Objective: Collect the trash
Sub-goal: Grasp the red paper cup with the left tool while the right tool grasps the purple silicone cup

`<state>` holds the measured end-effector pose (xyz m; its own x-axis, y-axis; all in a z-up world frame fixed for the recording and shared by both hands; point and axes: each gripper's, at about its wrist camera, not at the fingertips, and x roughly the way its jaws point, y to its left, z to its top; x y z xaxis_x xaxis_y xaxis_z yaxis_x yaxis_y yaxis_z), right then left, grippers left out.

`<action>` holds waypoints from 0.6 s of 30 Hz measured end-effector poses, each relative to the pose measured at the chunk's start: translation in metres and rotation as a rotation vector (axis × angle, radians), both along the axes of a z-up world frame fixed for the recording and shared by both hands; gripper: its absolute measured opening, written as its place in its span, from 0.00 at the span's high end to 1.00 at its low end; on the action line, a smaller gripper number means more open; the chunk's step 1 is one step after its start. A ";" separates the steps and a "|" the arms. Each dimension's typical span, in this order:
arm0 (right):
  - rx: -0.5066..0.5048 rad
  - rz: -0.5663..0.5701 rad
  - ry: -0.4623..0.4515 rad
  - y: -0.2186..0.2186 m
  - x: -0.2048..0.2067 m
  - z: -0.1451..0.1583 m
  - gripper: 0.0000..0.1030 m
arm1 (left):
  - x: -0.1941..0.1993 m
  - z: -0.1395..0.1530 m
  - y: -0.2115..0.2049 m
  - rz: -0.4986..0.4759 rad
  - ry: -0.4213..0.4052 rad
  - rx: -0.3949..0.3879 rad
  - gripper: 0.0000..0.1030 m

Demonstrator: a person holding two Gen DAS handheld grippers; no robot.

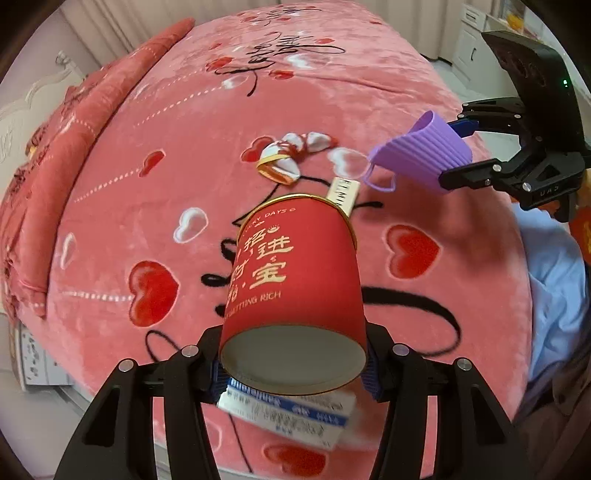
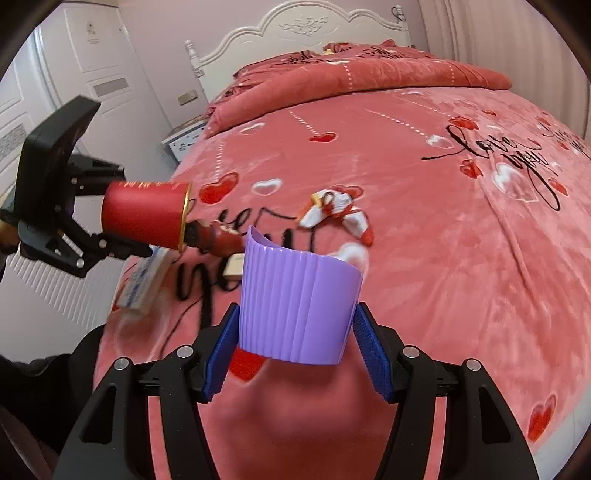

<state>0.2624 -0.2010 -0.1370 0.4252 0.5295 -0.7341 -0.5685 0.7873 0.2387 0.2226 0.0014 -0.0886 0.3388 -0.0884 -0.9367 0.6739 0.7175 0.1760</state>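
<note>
My left gripper (image 1: 293, 363) is shut on a red paper cup (image 1: 295, 273) with gold lettering, held on its side above the bed; it also shows in the right wrist view (image 2: 144, 212). My right gripper (image 2: 295, 350) is shut on a purple ribbed cup (image 2: 299, 306), also seen in the left wrist view (image 1: 421, 153). A crushed red and white cup (image 1: 291, 157) lies on the blanket ahead, also in the right wrist view (image 2: 338, 214). A white and blue box (image 1: 291, 411) lies under the red cup. A small cream box (image 1: 345, 192) lies beside them.
The pink heart-patterned blanket (image 2: 443, 258) covers the bed. A folded red quilt (image 2: 351, 77) and white headboard (image 2: 295, 29) stand at the far end. A white door (image 2: 96, 74) and a nightstand (image 2: 184, 136) are left of the bed. A person's blue sleeve (image 1: 554, 280) is at right.
</note>
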 end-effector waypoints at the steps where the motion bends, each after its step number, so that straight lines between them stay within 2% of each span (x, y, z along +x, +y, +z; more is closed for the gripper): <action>1: 0.003 0.003 -0.002 0.000 -0.006 0.002 0.40 | -0.006 0.005 -0.001 -0.001 -0.009 0.004 0.46; 10: -0.034 0.037 -0.006 -0.002 -0.064 0.016 0.40 | -0.049 0.020 -0.007 0.000 0.000 0.005 0.45; 18: -0.005 0.022 -0.028 -0.017 -0.117 0.033 0.40 | -0.091 0.029 -0.017 -0.021 -0.004 0.000 0.45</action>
<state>0.1459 -0.2183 -0.1043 0.4341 0.5351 -0.7247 -0.5921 0.7758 0.2181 0.1319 -0.0156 -0.0599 0.3403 -0.0959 -0.9354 0.6885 0.7030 0.1784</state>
